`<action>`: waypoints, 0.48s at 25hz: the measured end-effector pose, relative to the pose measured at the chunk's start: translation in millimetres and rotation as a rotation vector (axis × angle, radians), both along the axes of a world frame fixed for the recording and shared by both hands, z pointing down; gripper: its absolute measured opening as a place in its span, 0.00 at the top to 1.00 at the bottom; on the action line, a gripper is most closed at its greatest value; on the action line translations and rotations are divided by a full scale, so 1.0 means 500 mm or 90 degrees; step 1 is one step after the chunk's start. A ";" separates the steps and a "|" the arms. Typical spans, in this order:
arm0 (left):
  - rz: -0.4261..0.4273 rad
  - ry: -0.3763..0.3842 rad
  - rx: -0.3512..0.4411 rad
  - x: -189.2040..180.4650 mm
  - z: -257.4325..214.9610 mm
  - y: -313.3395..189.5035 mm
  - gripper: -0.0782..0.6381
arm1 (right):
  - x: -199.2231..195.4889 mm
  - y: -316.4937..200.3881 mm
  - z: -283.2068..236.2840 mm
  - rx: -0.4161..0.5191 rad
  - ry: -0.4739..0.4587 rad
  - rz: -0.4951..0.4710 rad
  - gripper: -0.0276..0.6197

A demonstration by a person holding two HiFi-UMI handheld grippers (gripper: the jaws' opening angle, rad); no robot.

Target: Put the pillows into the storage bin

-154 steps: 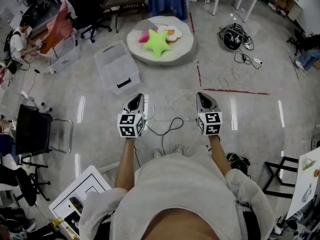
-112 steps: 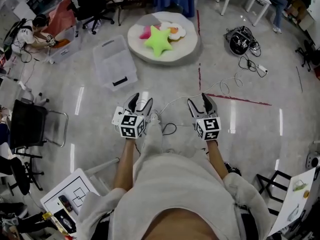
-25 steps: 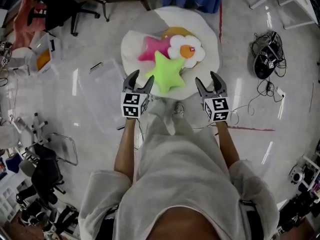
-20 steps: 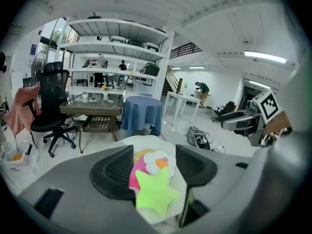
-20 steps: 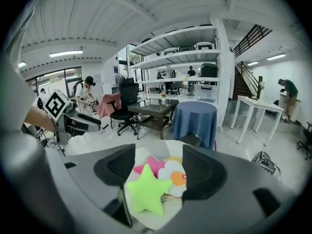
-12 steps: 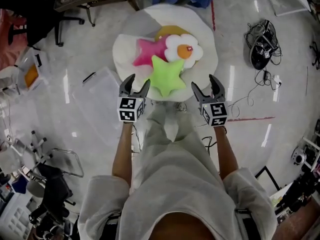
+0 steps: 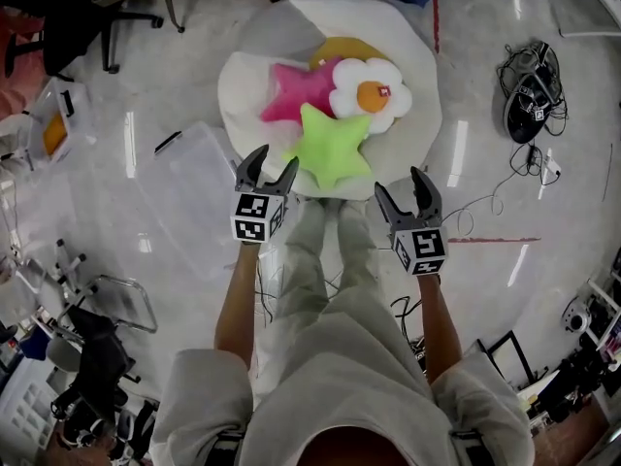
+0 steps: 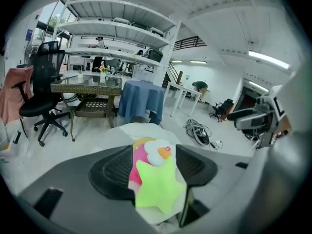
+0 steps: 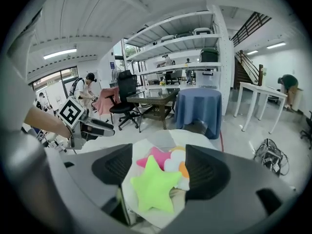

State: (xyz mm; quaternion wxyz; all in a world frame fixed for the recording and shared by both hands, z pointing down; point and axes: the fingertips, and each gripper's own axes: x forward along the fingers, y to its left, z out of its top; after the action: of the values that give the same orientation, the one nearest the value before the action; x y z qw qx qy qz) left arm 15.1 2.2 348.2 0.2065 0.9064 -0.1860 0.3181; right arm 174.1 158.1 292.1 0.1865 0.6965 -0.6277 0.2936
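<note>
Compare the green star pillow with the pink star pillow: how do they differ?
The green star pillow is lime, the pink star pillow magenta. The green one lies at the near edge of the white cushion, the pink one farther back, partly under it. Both are star-shaped, lying on that cushion.

Green star pillow (image 7: 333, 149), pink star pillow (image 7: 301, 91), flower pillow (image 7: 372, 96): soft matt plush cloth. Round white cushion (image 7: 246, 78): matt fabric. Storage bin (image 7: 197, 184): clear smooth plastic. Floor (image 7: 572, 212): pale, polished, glossy.
</note>
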 end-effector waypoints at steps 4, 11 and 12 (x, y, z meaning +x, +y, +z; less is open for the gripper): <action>-0.005 0.000 -0.005 0.027 0.053 -0.005 0.53 | 0.020 0.005 0.042 -0.005 -0.012 -0.006 0.46; -0.022 0.000 -0.008 0.068 0.146 -0.012 0.53 | 0.051 0.001 0.106 -0.003 -0.024 -0.015 0.46; -0.022 -0.002 -0.013 0.072 0.160 -0.012 0.53 | 0.053 0.000 0.113 -0.002 -0.026 -0.015 0.46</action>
State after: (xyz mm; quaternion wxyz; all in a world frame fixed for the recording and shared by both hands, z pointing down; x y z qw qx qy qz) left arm 51.1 -3.5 428.4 0.2206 0.9006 -0.1985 0.3176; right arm 200.3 158.0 348.8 0.1784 0.6826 -0.6390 0.3065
